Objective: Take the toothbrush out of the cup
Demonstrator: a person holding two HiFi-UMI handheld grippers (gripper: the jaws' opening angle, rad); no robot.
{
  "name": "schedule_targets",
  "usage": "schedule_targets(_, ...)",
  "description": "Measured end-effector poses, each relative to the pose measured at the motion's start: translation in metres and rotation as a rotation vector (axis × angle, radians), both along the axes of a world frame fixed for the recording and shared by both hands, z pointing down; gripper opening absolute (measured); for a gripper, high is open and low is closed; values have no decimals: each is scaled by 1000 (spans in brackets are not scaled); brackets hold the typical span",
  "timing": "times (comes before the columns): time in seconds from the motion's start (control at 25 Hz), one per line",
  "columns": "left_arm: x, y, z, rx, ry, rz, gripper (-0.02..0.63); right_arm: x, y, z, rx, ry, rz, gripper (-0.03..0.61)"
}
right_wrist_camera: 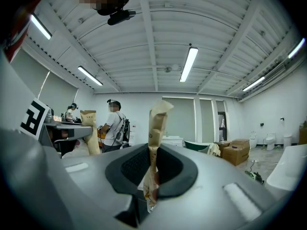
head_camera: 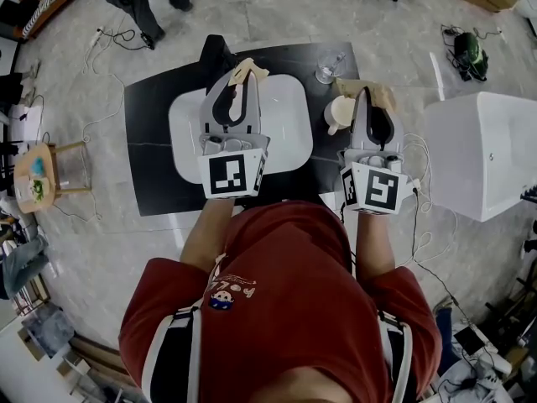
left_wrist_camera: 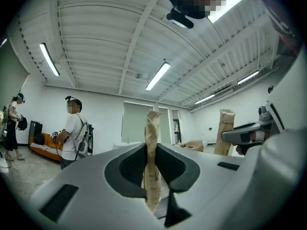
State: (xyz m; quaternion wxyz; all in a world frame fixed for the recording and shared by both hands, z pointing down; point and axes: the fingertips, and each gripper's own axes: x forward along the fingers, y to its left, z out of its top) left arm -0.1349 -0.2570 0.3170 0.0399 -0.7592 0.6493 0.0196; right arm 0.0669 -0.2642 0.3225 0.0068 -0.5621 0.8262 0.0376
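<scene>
A white cup (head_camera: 339, 112) with a handle stands on the black mat (head_camera: 151, 141), just left of my right gripper (head_camera: 370, 91). I cannot make out a toothbrush in any view. My left gripper (head_camera: 250, 70) hangs over the white board (head_camera: 285, 116) in the mat's middle. In the left gripper view the tan-wrapped fingertips (left_wrist_camera: 152, 128) stand pressed together, and nothing shows between them. The right gripper view shows the same: tan fingertips (right_wrist_camera: 156, 123) closed on each other. Both gripper views look level across the room, so neither shows the cup or the table.
A clear glass (head_camera: 325, 73) stands at the mat's far edge beyond the cup. A white box (head_camera: 482, 154) sits to the right. A stool (head_camera: 60, 168) is at the left, with cables on the floor. A person (left_wrist_camera: 73, 131) stands in the room beyond.
</scene>
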Motion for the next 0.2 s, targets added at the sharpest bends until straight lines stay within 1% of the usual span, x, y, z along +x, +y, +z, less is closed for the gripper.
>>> schedule_targets(0.2,4,-1,-3,7,-7,12,57,2,0,-1,0,3,5,37)
